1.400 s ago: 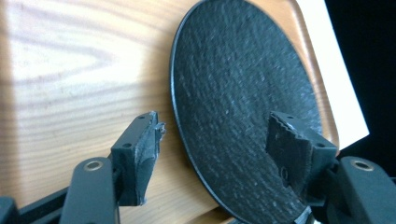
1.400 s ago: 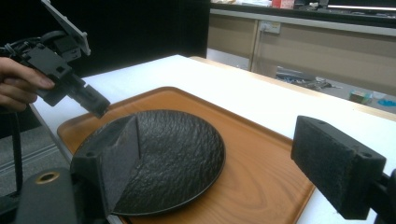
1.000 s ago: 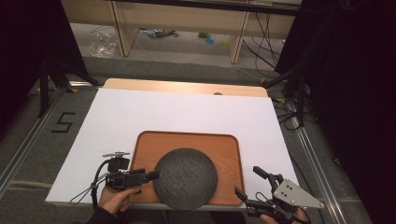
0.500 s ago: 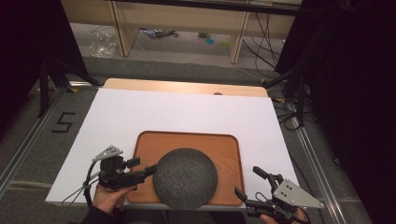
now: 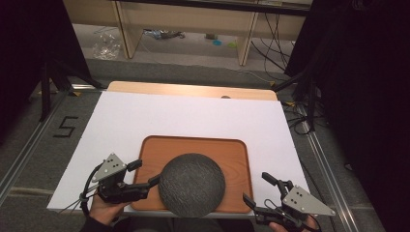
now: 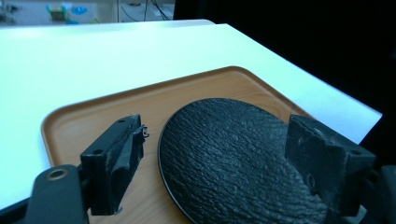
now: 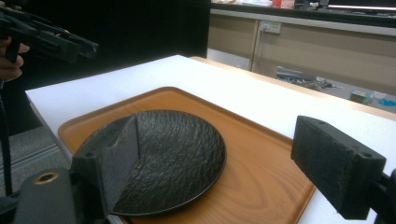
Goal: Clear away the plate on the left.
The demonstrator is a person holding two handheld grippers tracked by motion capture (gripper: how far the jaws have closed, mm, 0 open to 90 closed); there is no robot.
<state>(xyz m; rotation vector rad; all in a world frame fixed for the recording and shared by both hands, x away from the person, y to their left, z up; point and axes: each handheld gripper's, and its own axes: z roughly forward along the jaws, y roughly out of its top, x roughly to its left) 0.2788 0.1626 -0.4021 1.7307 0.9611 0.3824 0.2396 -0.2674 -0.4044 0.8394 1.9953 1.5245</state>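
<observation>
High view: round rough black plate (image 5: 192, 184) on wooden tray (image 5: 237, 150); both grippers spread.

one dark round plate (image 5: 191, 184), one wooden tray (image 5: 232, 151), one white table (image 5: 145, 116), two grippers: left gripper (image 5: 143, 175), right gripper (image 5: 258, 191).

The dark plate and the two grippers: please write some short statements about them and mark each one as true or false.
1. The dark plate lies on the wooden tray. True.
2. The plate is smooth and white. False: it is dark grey with a rough, wrinkled surface.
3. The left gripper is open beside the plate's left edge. True.
4. The right gripper is shut on the tray. False: it is open and holds nothing, near the tray's right front corner.
5. The tray sits on the white table top. True.
</observation>
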